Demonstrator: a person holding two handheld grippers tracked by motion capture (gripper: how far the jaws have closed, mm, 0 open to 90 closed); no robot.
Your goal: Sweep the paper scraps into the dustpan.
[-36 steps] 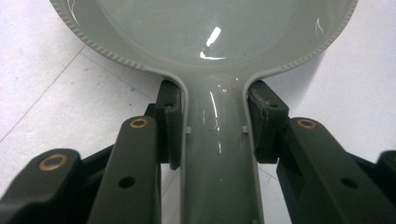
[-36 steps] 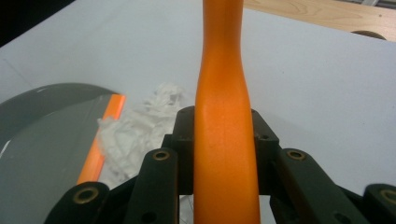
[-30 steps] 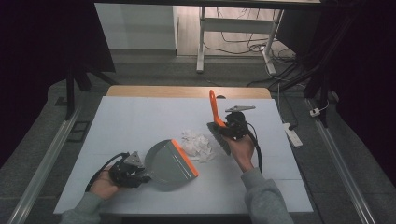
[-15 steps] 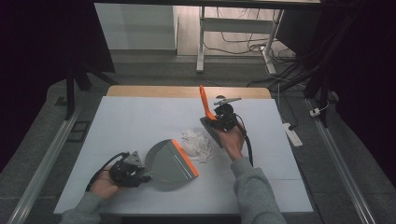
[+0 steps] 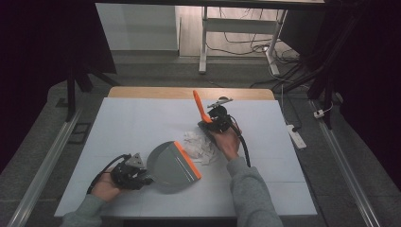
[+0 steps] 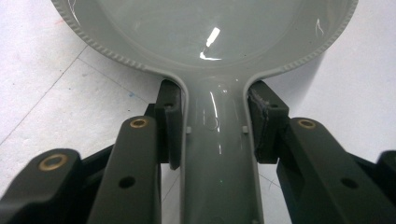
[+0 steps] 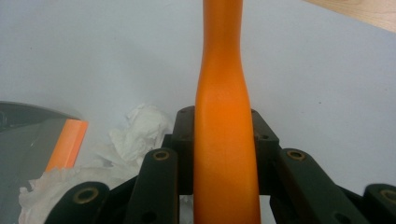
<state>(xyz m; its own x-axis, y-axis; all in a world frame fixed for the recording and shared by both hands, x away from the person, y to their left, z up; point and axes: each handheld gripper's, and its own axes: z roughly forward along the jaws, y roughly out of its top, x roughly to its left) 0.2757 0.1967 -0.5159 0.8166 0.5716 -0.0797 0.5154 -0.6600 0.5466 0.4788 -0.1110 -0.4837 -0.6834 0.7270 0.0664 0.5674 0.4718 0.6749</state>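
On the white table, the crumpled tissue lies between the two tools: just beyond the orange lip of the grey dustpan and right beside the brush, whose orange handle rises up and away from it. The left gripper is clamped on the dustpan's handle, its pads pressed to both sides. The right gripper is closed around the brush handle, just past the tissue.

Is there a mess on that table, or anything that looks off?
Yes: crumpled white tissue lies loose on the table, just beyond the orange lip of the grey dustpan. One pad of the left tongs looks frayed along its edge. Nothing else stands out.
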